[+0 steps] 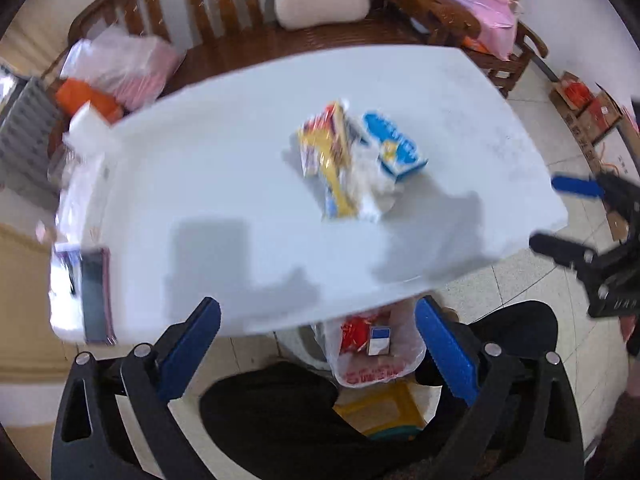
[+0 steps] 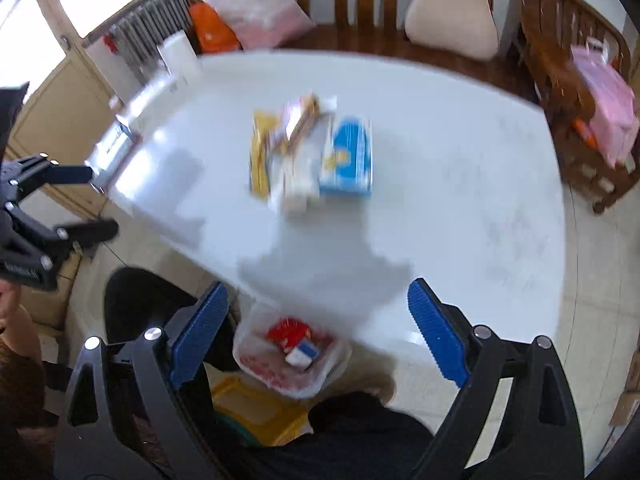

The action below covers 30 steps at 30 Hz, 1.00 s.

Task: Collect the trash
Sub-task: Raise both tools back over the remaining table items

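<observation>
A pile of trash lies mid-table: a yellow wrapper [image 1: 328, 160] [image 2: 262, 152], crumpled white paper [image 1: 370, 182] and a blue-and-white carton [image 1: 394, 146] [image 2: 348, 158]. A clear plastic bag [image 1: 374, 346] [image 2: 288, 352] below the table's near edge holds red wrappers and a small blue-white box. My left gripper [image 1: 318, 344] is open and empty, above the table edge and bag. My right gripper [image 2: 318, 326] is open and empty, also above the bag. Each gripper shows in the other's view, the right [image 1: 560, 216] and the left [image 2: 100, 204], both open.
The white table [image 1: 240, 152] [image 2: 460, 200] carries a phone [image 1: 96, 292] at its left corner and a white box [image 1: 86, 126]. A wooden bench [image 2: 360, 36] with a cushion [image 2: 452, 16] and plastic bags stands behind. A yellow stool [image 2: 256, 404] sits under the bag.
</observation>
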{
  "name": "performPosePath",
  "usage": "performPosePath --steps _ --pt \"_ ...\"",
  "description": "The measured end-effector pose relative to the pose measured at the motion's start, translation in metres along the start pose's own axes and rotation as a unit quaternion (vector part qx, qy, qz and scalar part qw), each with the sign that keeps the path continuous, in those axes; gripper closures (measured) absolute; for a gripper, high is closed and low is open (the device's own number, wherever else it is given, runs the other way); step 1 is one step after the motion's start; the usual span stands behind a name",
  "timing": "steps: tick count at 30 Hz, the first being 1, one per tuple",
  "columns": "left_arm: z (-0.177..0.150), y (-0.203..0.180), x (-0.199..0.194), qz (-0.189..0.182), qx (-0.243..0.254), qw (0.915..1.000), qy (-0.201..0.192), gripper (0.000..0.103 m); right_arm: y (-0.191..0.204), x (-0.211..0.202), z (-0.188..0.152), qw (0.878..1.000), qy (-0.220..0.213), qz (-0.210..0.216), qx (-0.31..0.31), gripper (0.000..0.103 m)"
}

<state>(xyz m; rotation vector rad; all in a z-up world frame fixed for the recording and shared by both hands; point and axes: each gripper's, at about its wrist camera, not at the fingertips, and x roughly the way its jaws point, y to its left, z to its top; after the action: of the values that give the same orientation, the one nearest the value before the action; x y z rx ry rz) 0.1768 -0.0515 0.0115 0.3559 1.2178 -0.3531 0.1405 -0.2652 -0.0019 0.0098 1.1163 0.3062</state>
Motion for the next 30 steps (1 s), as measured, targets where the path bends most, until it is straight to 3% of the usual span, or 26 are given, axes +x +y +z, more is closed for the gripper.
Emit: performPosePath --steps 4,12,24,30 --pt "0.031 -0.008 -0.004 0.033 0.011 0.9994 0.004 0.008 -0.004 -0.012 0.034 0.999 -0.014 -0.014 -0.026 0.012" --pt "0.061 -0.016 0.034 0.039 0.028 0.9983 0.033 0.008 -0.012 0.007 0.07 0.999 -0.009 0.001 -0.037 0.012" --pt "0.081 0.001 0.095 0.018 -0.001 0.9968 0.078 0.008 -0.034 0.066 0.088 0.999 0.031 0.002 -0.023 0.012" --pt "0.085 0.003 0.122 0.038 -0.003 0.9963 0.076 0.008 -0.039 0.104 0.088 0.998 0.057 0.001 -0.021 0.012"
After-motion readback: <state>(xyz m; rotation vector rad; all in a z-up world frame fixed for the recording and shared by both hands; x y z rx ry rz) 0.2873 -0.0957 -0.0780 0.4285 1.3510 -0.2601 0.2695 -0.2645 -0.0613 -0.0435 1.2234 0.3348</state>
